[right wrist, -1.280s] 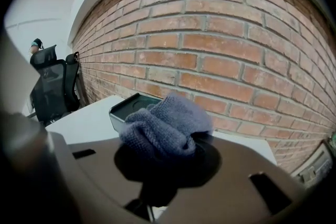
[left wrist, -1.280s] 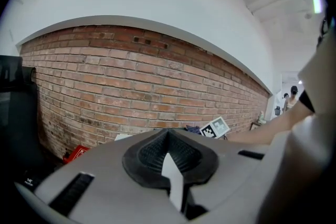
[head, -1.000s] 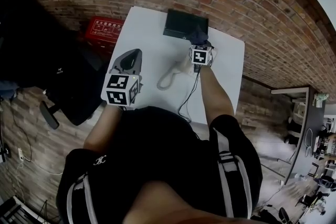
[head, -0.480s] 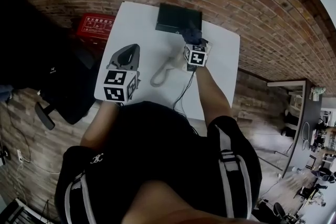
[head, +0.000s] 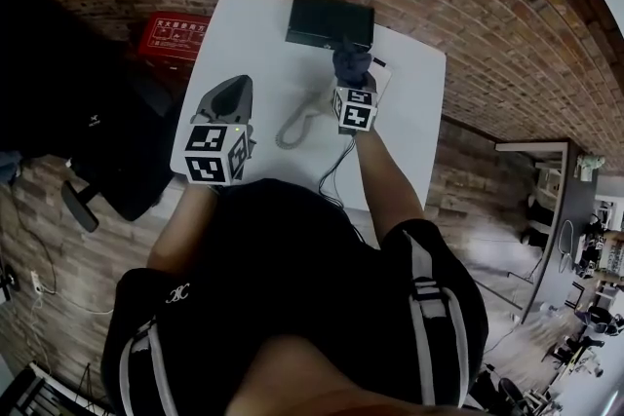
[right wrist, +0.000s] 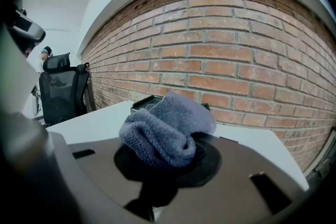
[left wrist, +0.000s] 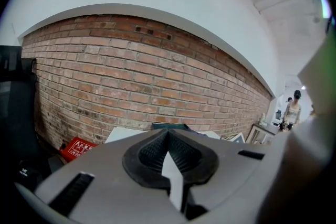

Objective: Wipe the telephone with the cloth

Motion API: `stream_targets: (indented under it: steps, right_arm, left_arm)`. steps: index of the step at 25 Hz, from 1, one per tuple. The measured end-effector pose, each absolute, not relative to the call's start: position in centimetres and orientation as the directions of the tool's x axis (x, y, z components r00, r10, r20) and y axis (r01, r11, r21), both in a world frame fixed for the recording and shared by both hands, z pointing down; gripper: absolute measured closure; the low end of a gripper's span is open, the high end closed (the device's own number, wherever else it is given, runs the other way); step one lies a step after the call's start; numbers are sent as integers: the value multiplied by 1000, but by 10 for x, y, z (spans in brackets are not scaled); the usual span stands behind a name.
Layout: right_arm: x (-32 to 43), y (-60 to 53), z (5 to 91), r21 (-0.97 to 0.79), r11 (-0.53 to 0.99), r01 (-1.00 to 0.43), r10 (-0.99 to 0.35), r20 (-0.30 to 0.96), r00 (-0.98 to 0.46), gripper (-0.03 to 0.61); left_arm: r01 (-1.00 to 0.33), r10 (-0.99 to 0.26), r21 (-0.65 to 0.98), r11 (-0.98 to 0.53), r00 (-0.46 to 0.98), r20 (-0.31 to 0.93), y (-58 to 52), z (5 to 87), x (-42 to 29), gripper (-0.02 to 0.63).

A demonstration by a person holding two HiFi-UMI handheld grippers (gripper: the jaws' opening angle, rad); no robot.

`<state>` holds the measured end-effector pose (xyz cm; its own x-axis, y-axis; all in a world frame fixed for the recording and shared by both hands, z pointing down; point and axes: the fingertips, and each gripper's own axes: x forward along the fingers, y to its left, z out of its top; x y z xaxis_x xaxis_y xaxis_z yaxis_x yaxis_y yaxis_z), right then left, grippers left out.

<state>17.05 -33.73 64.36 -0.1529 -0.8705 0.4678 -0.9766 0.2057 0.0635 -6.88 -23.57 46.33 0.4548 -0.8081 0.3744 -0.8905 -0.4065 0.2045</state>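
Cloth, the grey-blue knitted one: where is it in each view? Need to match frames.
Head view: grey-blue knitted cloth at upper centre, over the white table.
Left gripper view: not in it.
Right gripper view: centre of the picture, clamped in the right gripper.
Shared landmark: the black flat box at the table's far edge, seen in all three views.

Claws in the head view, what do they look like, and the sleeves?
Left claw and right claw are grey wedge-shaped shells with black pads, each carrying a white cube of black square markers. Black short sleeves with pale stripes.
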Motion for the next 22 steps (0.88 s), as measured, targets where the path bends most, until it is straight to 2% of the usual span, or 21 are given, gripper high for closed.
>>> stream_targets:
  steps: [4,13,22]
  right_arm:
    - [156,-315,646,103,226,-969,-875,457,-156,515]
    - [99,-265,669,127,414,-901,-801,521,-294,516]
    - [73,-215,725,-27,453,-891,-672,647,-361,518]
  left_arm:
    - [-894,-812,194,-403,448,374,-235,461,-68,620]
    - [-888,-802,194,-416,459,382,-230,464,-58,620]
    - [-891,-799,187,-414,454,394,-220,465,-57,620]
